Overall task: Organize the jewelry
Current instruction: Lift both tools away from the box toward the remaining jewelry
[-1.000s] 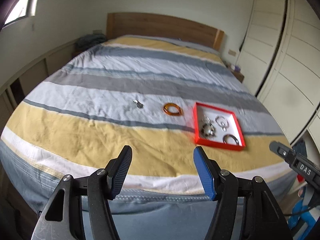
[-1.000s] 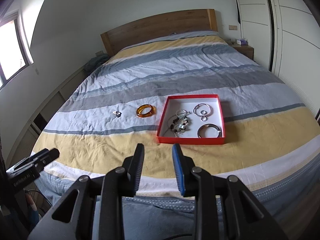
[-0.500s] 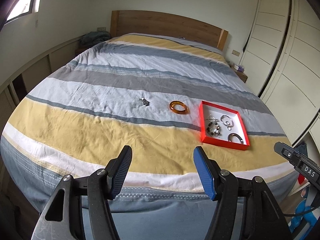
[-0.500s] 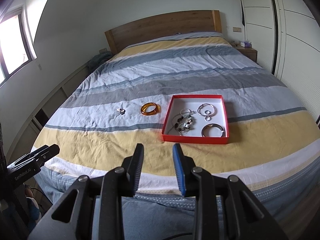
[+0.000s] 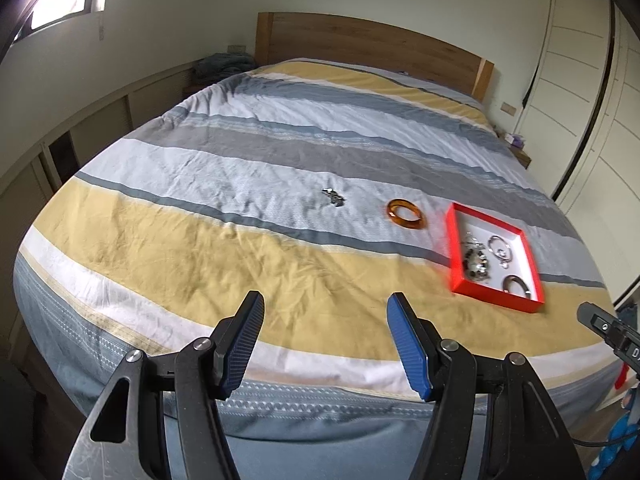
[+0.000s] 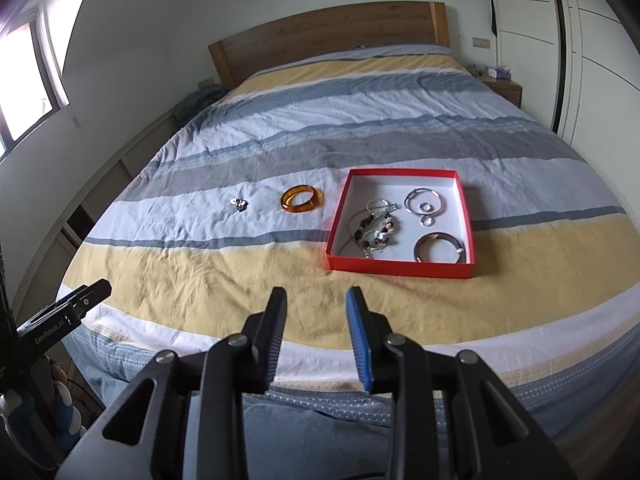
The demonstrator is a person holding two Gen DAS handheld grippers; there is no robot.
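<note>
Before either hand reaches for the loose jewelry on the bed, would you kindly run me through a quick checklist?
1. Left tongs open and empty: ok.
2. Right tongs empty, gap narrow: ok.
3. Amber bangle lying free on the bedspread, outside the red tray: ok.
4. Small silver piece unobstructed: ok.
5. Bare space left in the tray: ok.
6. What the silver piece is: cannot tell.

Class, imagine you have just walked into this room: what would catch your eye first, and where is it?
The red tray on the striped bedspread, holding silver bracelets and beads. Just left of it lie an amber bangle and a small silver piece, loose on the cover. Both grippers hang empty above the bed's foot.
</note>
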